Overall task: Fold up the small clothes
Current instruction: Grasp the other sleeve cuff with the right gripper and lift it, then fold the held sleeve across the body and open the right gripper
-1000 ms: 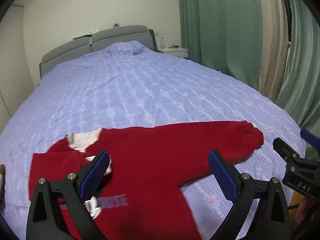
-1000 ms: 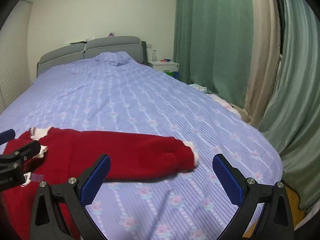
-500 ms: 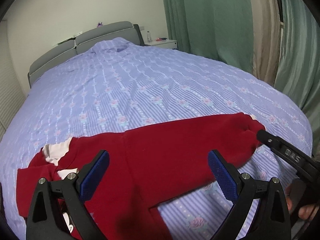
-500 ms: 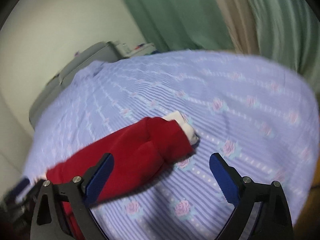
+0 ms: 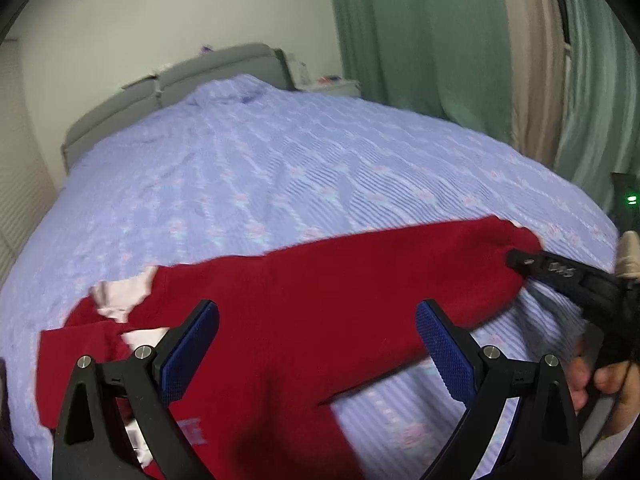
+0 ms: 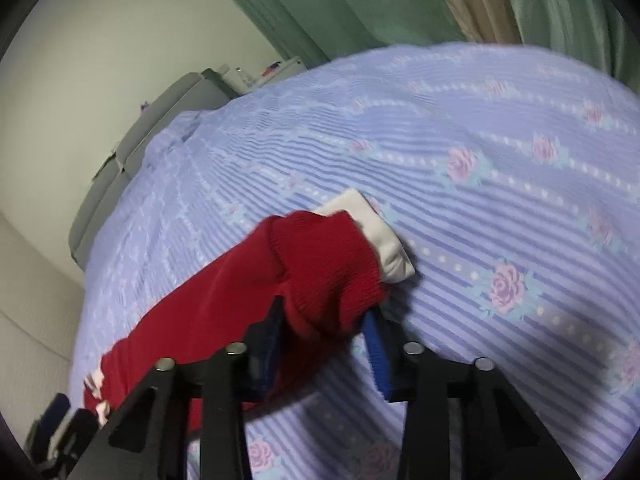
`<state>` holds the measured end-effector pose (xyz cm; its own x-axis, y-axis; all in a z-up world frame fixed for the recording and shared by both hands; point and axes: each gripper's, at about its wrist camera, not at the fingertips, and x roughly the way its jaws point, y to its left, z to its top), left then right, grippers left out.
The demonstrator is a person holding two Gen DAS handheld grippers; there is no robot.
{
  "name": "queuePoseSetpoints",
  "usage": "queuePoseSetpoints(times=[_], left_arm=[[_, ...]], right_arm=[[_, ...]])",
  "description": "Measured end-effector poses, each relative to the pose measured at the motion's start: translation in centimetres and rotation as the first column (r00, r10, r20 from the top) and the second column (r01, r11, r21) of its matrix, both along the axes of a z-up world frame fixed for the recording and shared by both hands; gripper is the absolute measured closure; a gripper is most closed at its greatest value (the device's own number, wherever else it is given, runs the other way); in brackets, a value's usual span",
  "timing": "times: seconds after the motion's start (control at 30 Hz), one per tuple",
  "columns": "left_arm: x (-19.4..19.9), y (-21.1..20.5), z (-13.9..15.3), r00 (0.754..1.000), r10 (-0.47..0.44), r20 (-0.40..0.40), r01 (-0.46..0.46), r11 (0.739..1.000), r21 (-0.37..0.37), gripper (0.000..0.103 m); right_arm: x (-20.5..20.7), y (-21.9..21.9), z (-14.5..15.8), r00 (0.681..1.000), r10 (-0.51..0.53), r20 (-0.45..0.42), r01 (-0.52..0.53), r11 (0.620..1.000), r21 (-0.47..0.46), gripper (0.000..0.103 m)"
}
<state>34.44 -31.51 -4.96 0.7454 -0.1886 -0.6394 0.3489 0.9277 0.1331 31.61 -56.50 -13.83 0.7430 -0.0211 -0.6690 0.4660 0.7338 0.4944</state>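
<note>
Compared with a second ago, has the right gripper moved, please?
Yes. The right gripper has come down onto the bed, closing around the red sleeve's cuff.

Right gripper (image 6: 324,334) with jaws just closing on the cuff end of a red sweater sleeve (image 6: 248,292), white inner cuff (image 6: 384,240) protruding, lilac rose-patterned bedspread (image 6: 500,168) beneath

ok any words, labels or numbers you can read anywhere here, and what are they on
"DAS": pale, upside-down letters on the right gripper finger, blurred, so a probable reading only.
Pale print on the red sweater chest, near the bottom edge of the left wrist view: too blurred to read.
Nothing else legible.
</note>
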Motion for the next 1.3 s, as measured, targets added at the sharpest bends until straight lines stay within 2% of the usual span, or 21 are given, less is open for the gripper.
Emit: queuePoseSetpoints(times=[0.07,0.17,0.27,0.33,0.43,0.53,0.6,0.73,0.83,0.97,1.13,1.27,1.3], left_arm=[[-0.3,1.7,0.9,0.999,0.028,0.029,-0.028,1.000,-0.006,0.003],[-0.6,4.4,2.3,0.996,0.077,0.048,-0.077,0.997,-0.017,0.003],[-1.3,8.5,4.1,0.988,0.145,0.056,-0.140,0.987,-0.077,0.003],[-2.1,12.1,5.4,0.980,0.186,0.068,-0.176,0.976,-0.126,0.003],[-2.8,16.5,6.8,0.968,0.238,0.086,-0.224,0.964,-0.146,0.003],[-3.1,21.1,7.7,0.954,0.285,0.097,-0.272,0.954,-0.128,0.003],[-3.3,24.5,8.1,0.933,0.337,0.128,-0.325,0.940,-0.105,0.003],[-3.5,29.7,8.0,0.898,0.420,0.133,-0.408,0.906,-0.110,0.003],[-4.0,33.3,7.0,0.876,0.470,0.105,-0.455,0.880,-0.137,0.003],[-4.8,36.2,4.8,0.863,0.501,0.068,-0.490,0.862,-0.128,0.003],[-5.4,37.8,2.2,0.856,0.516,0.024,-0.511,0.853,-0.108,0.003],[-5.3,38.6,0.7,0.852,0.523,-0.012,-0.522,0.848,-0.092,0.003],[-5.1,38.8,0.6,0.851,0.525,-0.017,-0.524,0.847,-0.089,0.003]], right_arm=[[-0.3,0.5,1.5,1.000,0.000,0.029,0.001,0.999,-0.038,0.070],[-0.9,2.4,5.2,0.997,0.017,0.071,-0.007,0.990,-0.144,0.070],[-1.2,5.2,9.8,0.989,0.080,0.121,-0.045,0.962,-0.270,0.070],[-1.1,8.3,13.3,0.978,0.146,0.150,-0.081,0.925,-0.372,0.070],[-1.2,12.4,16.9,0.952,0.245,0.184,-0.135,0.874,-0.467,0.070],[-1.1,16.6,19.3,0.920,0.335,0.201,-0.186,0.828,-0.530,0.070],[-0.8,20.3,20.3,0.893,0.408,0.189,-0.236,0.783,-0.576,0.070],[0.8,27.8,20.2,0.849,0.515,0.119,-0.311,0.668,-0.676,0.071],[1.9,33.5,18.9,0.807,0.587,0.055,-0.380,0.590,-0.713,0.072],[3.3,39.4,16.5,0.764,0.645,-0.023,-0.453,0.510,-0.731,0.073],[4.5,46.2,11.2,0.708,0.684,-0.174,-0.541,0.367,-0.757,0.073],[4.9,48.7,8.1,0.667,0.698,-0.259,-0.599,0.296,-0.745,0.073],[4.8,49.0,7.7,0.658,0.701,-0.274,-0.612,0.287,-0.736,0.073]])
